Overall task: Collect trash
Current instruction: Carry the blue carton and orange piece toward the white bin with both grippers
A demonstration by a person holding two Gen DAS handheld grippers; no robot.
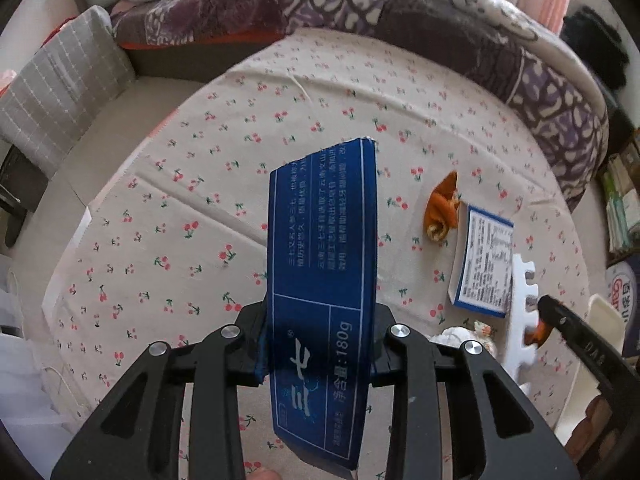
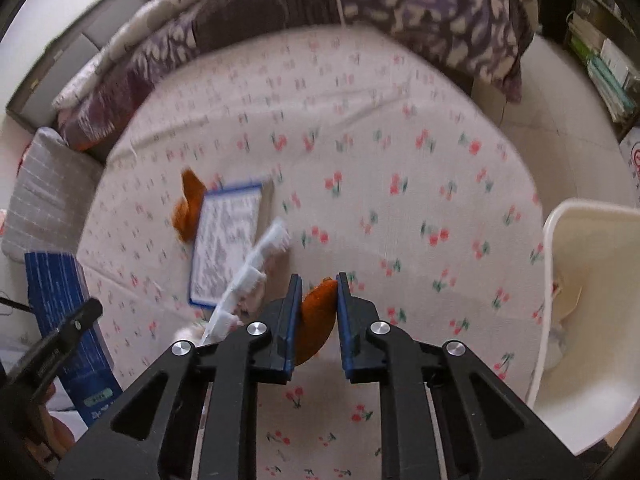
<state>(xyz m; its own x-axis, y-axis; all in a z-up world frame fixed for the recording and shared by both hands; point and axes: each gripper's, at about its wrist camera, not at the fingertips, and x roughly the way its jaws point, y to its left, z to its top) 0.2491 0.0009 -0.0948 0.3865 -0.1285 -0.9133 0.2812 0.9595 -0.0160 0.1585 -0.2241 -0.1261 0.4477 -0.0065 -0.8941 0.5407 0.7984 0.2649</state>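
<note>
My left gripper (image 1: pixel 320 344) is shut on a long blue toothpaste box (image 1: pixel 324 264) and holds it above the cherry-print cloth (image 1: pixel 200 208). The box also shows in the right wrist view (image 2: pixel 60 312). My right gripper (image 2: pixel 318 280) is shut on a piece of orange peel (image 2: pixel 316 324) above the cloth. More orange peel (image 1: pixel 442 210) lies on the cloth next to a flat blue-and-white printed box (image 1: pixel 486 256). A white toothed foam strip (image 1: pixel 522 304) lies against that box. A crumpled tissue (image 1: pixel 464 336) lies near it.
A cream plastic bin (image 2: pixel 580 320) stands at the right edge of the cloth with some white scraps inside. A purple patterned quilt (image 1: pixel 360 12) lies along the far side. A grey checked cushion (image 1: pixel 60 84) is at the left. Shelves with books (image 1: pixel 624 200) stand at the right.
</note>
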